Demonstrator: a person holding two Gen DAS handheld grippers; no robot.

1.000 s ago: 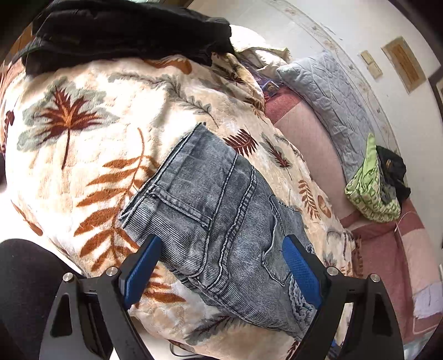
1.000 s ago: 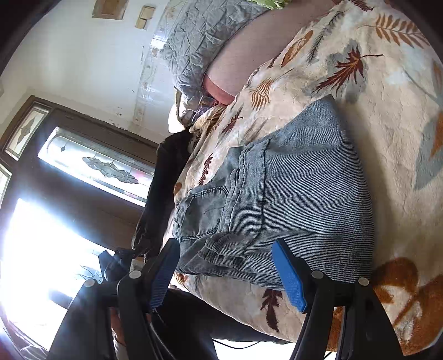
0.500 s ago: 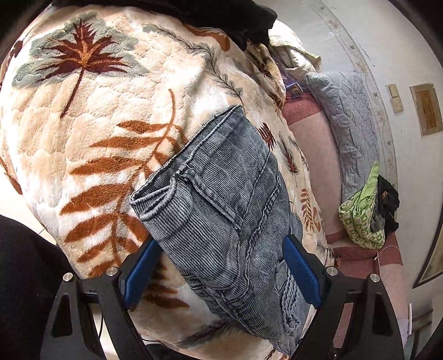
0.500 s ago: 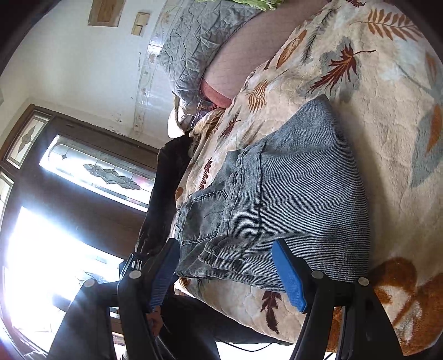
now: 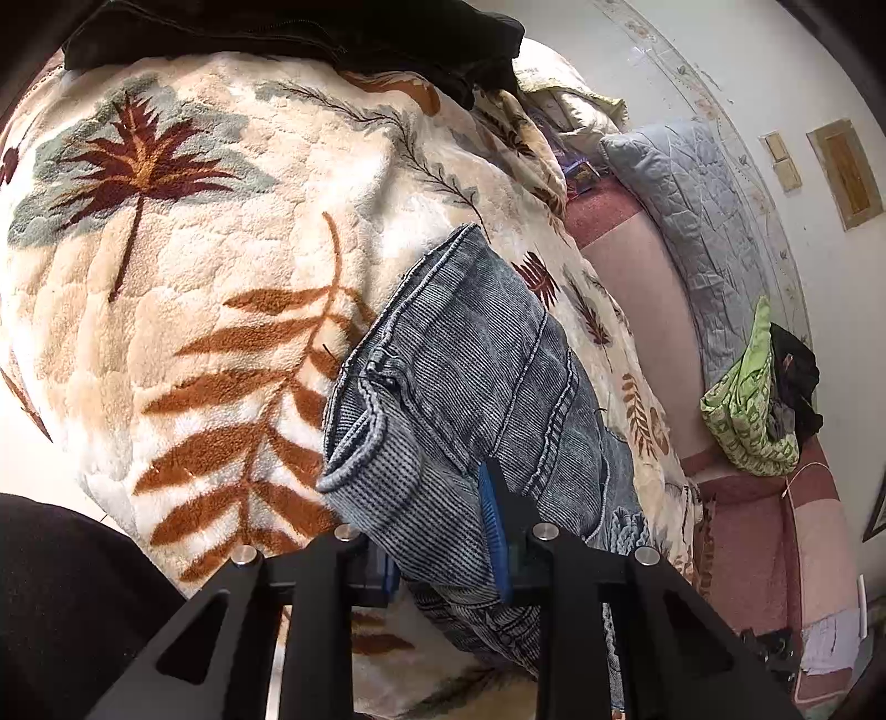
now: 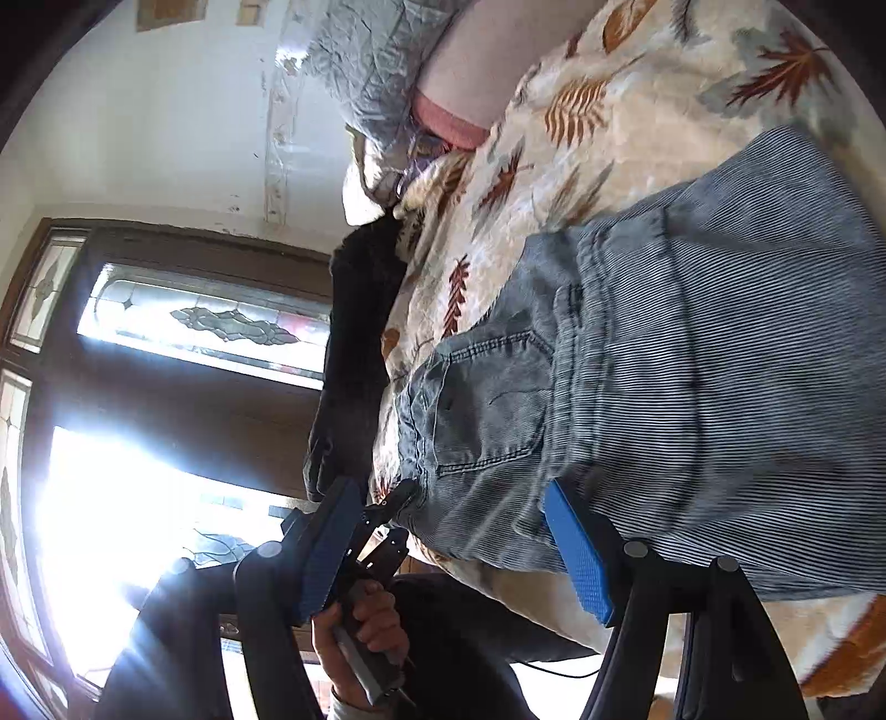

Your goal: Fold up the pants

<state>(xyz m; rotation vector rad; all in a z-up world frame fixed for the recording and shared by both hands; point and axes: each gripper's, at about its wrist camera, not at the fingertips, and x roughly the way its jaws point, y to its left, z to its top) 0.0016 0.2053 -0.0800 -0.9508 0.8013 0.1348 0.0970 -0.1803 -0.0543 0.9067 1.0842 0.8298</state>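
Pretty bright room: white wall [image 5: 830,266], leaf-print fleece blanket [image 5: 221,266] on the bed, grey quilted pillow [image 5: 692,210], and sun blasting through a dark-framed stained-glass window [image 6: 210,327].

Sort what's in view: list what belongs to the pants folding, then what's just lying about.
Part of the job:
- grey jeans
- left gripper, shut on the jeans
- right gripper, open at the jeans' near edge
- leaf-print blanket under the jeans

Lying about:
- black garment
- grey quilted pillow
- green cloth bundle
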